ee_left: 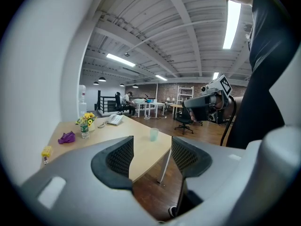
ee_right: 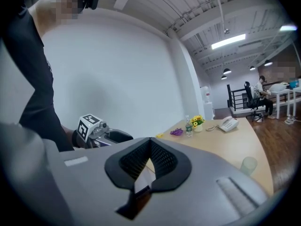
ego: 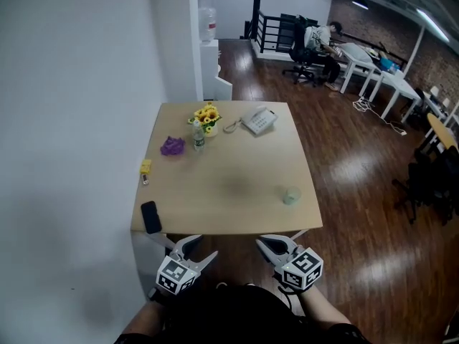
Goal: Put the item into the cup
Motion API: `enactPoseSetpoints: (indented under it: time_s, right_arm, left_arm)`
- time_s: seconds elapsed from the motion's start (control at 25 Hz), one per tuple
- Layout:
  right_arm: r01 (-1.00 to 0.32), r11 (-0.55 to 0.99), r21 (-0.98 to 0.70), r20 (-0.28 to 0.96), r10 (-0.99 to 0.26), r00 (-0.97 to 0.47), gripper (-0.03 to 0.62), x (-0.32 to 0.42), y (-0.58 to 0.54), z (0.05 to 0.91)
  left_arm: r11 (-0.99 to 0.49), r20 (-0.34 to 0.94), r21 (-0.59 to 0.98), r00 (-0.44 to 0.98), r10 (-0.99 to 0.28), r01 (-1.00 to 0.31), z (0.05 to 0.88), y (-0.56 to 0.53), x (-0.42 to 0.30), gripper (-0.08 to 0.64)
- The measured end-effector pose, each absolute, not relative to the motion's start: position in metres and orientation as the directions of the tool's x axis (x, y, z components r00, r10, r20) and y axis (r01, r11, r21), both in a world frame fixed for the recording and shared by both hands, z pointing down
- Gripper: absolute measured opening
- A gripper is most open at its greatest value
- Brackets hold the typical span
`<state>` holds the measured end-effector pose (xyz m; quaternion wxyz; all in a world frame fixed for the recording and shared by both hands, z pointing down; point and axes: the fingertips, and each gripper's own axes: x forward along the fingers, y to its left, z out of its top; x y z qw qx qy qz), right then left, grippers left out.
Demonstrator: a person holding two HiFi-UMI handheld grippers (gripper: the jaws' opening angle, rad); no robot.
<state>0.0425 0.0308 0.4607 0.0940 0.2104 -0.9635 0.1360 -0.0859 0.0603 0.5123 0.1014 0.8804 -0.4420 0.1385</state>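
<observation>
A pale translucent cup [ego: 291, 196] stands upright near the right front edge of the tan table [ego: 237, 185]; it also shows as the cup [ee_left: 154, 134] and the cup [ee_right: 248, 165] in the gripper views. Small items lie along the table's left side: a purple lump [ego: 172, 146], a yellow piece [ego: 145, 167] and a flat black slab [ego: 150, 216]. Both grippers hover in front of the table's near edge, touching nothing. My left gripper [ego: 197, 248] stands open and empty, seen too as the left gripper [ee_left: 151, 147]. My right gripper [ego: 265, 244] is shut with nothing in it, as the right gripper [ee_right: 150, 147] shows.
At the table's far side stand a pot of yellow flowers [ego: 206, 117], a small bottle [ego: 199, 140] and a white telephone [ego: 259, 120]. A white wall runs along the left. Dark wood floor lies to the right, with desks and office chairs [ego: 308, 49] far back.
</observation>
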Motion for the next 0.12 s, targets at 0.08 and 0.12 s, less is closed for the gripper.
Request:
enactPoseSetpoints:
  time_s: [0.08, 0.12]
  right_arm:
    - [-0.431, 0.876, -0.217, 0.236, -0.381, -0.894, 0.008, 0.0408, 0.0336, 0.4587]
    - [-0.43, 0.877, -0.214, 0.235, -0.381, -0.894, 0.008, 0.0397, 0.035, 0.4578]
  left_arm:
    - [-0.591, 0.329, 0.058, 0.574, -0.75, -0.805, 0.5113, 0.0627, -0.0866, 0.249]
    - [-0.592, 0.326, 0.059, 0.576, -0.75, -0.804, 0.5109, 0.0639, -0.0871, 0.249]
